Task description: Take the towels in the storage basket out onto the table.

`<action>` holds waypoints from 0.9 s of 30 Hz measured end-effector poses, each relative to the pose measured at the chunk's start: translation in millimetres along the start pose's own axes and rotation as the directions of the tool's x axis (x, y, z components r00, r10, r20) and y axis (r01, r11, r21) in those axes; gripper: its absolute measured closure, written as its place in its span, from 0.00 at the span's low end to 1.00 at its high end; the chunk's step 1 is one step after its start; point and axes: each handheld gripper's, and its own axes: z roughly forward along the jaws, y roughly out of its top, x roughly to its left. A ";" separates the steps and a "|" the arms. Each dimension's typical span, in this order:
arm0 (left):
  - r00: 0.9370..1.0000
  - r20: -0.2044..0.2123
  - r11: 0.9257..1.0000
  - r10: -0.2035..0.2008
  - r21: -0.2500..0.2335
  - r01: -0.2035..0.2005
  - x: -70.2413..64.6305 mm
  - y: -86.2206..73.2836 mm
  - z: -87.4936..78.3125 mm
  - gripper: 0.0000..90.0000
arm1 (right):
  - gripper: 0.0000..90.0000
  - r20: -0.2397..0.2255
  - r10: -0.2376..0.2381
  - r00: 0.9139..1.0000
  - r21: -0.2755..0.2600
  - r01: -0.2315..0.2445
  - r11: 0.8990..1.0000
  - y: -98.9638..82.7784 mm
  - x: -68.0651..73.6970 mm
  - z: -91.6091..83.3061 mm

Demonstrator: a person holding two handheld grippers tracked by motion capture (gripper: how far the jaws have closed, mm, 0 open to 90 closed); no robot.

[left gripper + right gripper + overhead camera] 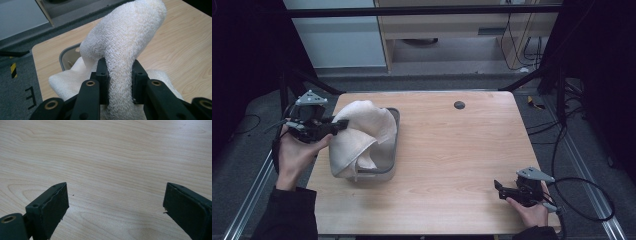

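A white towel (359, 135) is bunched over a grey rectangular bin (393, 131) at the table's left side, rising above its rim. My left gripper (341, 125) is shut on a fold of the towel (121, 57) at its left edge; in the left gripper view the cloth is pinched between both jaws and arches up and away. The bin's rim (63, 52) peeks out behind the cloth. My right gripper (498, 189) rests low near the table's front right corner, open, with bare wood between its jaws (115, 202).
The wooden table (452, 150) has a small dark round hole (459, 105) near its back edge. Cables (582, 200) trail off the right side. Metal frame rails run along both sides of the table. Cabinets stand behind.
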 end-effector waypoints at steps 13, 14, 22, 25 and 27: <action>0.996 0.062 0.997 0.069 -0.026 -0.067 -26.0 13.4 -8.4 0.81 | 0.07 -0.002 -0.005 1.000 -0.002 0.005 1.000 0.1 0.2 -0.2; 0.994 0.072 0.997 0.078 -0.035 -0.076 -31.3 16.1 -8.9 0.81 | 0.07 -0.002 -0.005 1.000 -0.002 0.005 1.000 0.1 0.2 -0.1; 0.983 0.105 0.988 0.153 -0.051 -0.149 -55.0 27.7 -6.9 0.81 | 0.07 -0.005 0.006 1.000 -0.001 -0.006 1.000 0.3 0.8 -0.8; 0.980 0.117 0.986 0.164 -0.054 -0.158 -59.9 31.3 -6.4 0.81 | 0.07 -0.002 -0.003 1.000 -0.003 0.003 1.000 0.2 0.2 -0.5; 0.977 0.123 0.984 0.173 -0.056 -0.167 -65.7 35.4 -5.3 0.81 | 0.07 -0.002 -0.001 1.000 -0.003 0.001 1.000 0.2 0.2 -0.6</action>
